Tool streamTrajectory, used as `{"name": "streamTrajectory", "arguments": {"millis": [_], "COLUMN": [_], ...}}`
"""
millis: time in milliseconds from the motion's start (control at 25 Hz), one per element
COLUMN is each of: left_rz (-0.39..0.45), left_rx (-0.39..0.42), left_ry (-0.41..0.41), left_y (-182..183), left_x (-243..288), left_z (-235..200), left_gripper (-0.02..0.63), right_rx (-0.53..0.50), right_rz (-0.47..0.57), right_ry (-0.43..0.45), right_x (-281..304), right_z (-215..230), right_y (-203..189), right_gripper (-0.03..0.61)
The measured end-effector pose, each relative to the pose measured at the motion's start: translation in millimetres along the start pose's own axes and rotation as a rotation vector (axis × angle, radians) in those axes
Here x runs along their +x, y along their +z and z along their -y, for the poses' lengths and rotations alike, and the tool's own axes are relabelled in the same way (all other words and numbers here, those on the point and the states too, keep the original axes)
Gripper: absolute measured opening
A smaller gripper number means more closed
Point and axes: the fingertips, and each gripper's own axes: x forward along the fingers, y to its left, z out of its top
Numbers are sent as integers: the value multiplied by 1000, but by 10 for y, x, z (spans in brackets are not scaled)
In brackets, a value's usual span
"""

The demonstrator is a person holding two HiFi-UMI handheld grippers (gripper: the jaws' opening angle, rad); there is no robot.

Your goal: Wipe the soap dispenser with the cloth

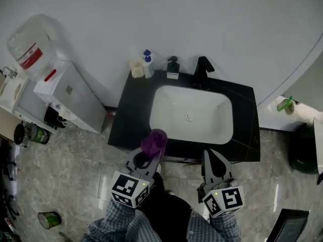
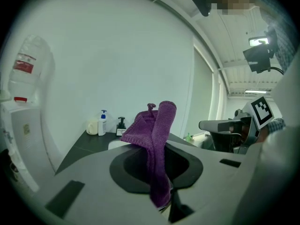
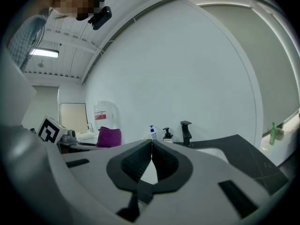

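A black soap dispenser (image 1: 173,67) stands at the back of the black vanity top, left of the black tap (image 1: 202,70); it also shows small in the left gripper view (image 2: 121,126) and the right gripper view (image 3: 167,134). My left gripper (image 1: 154,146) is shut on a purple cloth (image 1: 154,141), which sticks up between its jaws (image 2: 157,139). It hovers over the vanity's front edge, well short of the dispenser. My right gripper (image 1: 212,158) is shut with nothing in it, level with the left one at the front edge.
A white basin (image 1: 192,114) fills the middle of the vanity top (image 1: 132,112). A white bottle with a blue pump (image 1: 147,64) and a cream cup (image 1: 136,67) stand left of the dispenser. A water cooler (image 1: 65,92) stands at the left. A green bottle (image 1: 285,104) is at the right.
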Motion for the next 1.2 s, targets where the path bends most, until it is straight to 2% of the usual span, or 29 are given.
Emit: {"name": "streamTrajectory", "arguments": {"millis": [200, 400, 640, 840, 1200], "left_rz": [0, 7, 27, 32, 46], "left_rx": [-4, 8, 7, 17, 21], "left_ry": [-14, -48, -65, -63, -59], "left_y": [-12, 51, 166, 213, 297], "left_x": [-119, -149, -185, -260, -316], "left_z": [274, 408, 319, 197, 114], "left_gripper": [57, 57, 57, 57, 57], "right_rx": [-12, -21, -5, -51, -58], "right_rz": [6, 6, 7, 16, 22], "right_ry": [7, 8, 6, 28, 61], "right_x": [-351, -457, -332, -165, -16], "right_z": [-59, -144, -242, -406, -540], "right_y": [37, 67, 105, 166, 231], "right_gripper": [18, 18, 18, 18, 18]}}
